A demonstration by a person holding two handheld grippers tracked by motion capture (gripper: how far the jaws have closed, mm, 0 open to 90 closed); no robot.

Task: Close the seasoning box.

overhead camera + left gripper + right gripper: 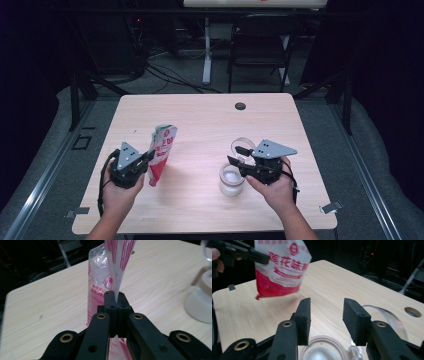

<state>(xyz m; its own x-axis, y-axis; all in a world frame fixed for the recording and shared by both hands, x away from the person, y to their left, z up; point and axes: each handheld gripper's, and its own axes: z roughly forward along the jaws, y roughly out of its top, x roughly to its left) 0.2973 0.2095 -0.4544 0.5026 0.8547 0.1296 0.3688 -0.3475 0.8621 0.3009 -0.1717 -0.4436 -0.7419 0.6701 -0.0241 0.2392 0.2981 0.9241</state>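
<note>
Pink-and-white plastic seasoning pouch [161,152] hangs upright off the pale wood surface [200,120], our left gripper [114,300] w/ fingers clamped on its edge. Right gripper [325,315], fingers apart, hovers over the clear round open-lidded jar [232,180].

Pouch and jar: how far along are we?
Done: the jar looks open, its clear lid flipped back, and it seems to hold some white content. In hand: the left gripper is shut on the pouch, lifted off the table to the jar's left; the right gripper hangs open over the jar. Left: likely bringing the pouch over and pouring; nothing is tipped toward the jar yet.
</note>
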